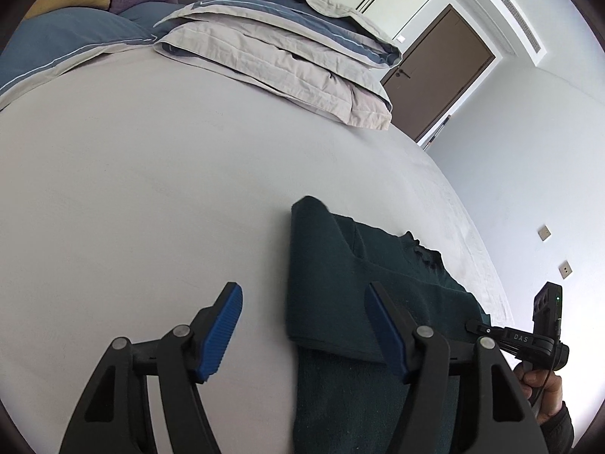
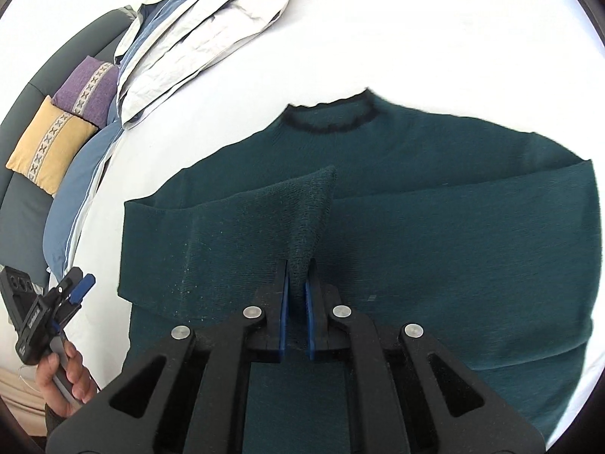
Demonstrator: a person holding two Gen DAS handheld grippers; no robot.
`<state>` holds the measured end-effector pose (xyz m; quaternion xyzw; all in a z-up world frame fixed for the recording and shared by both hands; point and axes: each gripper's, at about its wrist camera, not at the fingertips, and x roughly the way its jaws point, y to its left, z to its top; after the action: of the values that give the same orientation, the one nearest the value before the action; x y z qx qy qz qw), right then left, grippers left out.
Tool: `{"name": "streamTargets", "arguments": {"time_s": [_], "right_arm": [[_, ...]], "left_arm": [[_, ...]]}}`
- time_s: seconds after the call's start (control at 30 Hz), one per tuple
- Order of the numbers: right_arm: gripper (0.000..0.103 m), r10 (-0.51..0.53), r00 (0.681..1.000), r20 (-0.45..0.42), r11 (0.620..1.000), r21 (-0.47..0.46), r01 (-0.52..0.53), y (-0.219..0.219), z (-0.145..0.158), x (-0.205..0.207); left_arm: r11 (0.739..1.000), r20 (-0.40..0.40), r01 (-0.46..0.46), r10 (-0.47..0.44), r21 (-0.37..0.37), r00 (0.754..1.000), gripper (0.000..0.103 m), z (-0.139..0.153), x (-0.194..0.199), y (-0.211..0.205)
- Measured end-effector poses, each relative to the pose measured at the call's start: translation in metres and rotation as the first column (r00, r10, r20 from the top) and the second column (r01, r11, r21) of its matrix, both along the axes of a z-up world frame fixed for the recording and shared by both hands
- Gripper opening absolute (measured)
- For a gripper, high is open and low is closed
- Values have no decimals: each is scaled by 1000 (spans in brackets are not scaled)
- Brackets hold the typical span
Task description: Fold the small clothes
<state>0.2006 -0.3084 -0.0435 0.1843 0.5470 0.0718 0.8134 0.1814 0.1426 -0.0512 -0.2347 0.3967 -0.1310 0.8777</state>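
Observation:
A dark green knit sweater (image 2: pixel 435 227) lies flat on the white bed, collar (image 2: pixel 332 115) away from me, both sleeves folded across the chest. My right gripper (image 2: pixel 297 265) is shut on the cuff of the left sleeve (image 2: pixel 314 204), pinching it up over the sweater's middle. In the left wrist view the same sweater (image 1: pixel 340 283) lies ahead and to the right. My left gripper (image 1: pixel 302 295) is open and empty, its right finger over the sweater's edge. It also shows in the right wrist view (image 2: pixel 75 287), off the sweater's left side.
A folded grey and blue duvet (image 1: pixel 287 45) lies at the far side of the bed sheet (image 1: pixel 132 189). Purple (image 2: pixel 89 85) and yellow (image 2: pixel 49 143) cushions lie by a blue pillow (image 2: pixel 75 196). A brown door (image 1: pixel 442 72) and a wall stand beyond the bed's right edge.

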Motion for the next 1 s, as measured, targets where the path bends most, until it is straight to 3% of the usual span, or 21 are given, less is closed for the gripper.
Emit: {"name": "streamTargets", "arguments": {"time_s": [0.23,0.37,0.57,0.63,0.7,0.87,1.0], "right_arm": [[6,-57,998,-20,998,6,58,-41,-5,-7],[6,-61,998,-13,998,-3,61,-46,-8,-5],[6,-76,997,-26,996,-40,75,-50,-18,-7],[6,-91,995,-34,995,-32,90,-53,-23,-7],[6,-101,994,-45,994,-35,100,-55,-29,-6],[6,-125,991,-53,992,-31,124,-58,-43,-3],[6,-147,988,-49,989,-15,147,-60,-46,-3]], "left_arm": [[999,-88,36,-35,3,996,69,-15,50,-18],[996,-149,50,-39,73,988,69,-32,80,-35],[991,-175,70,-50,111,983,51,-46,101,-47],[988,-182,90,-66,128,981,30,-50,104,-53],[984,-187,107,-79,146,979,17,-54,103,-57],[972,-152,107,-76,207,985,10,-56,97,-62],[976,-140,92,-65,199,988,10,-60,93,-61]]}}
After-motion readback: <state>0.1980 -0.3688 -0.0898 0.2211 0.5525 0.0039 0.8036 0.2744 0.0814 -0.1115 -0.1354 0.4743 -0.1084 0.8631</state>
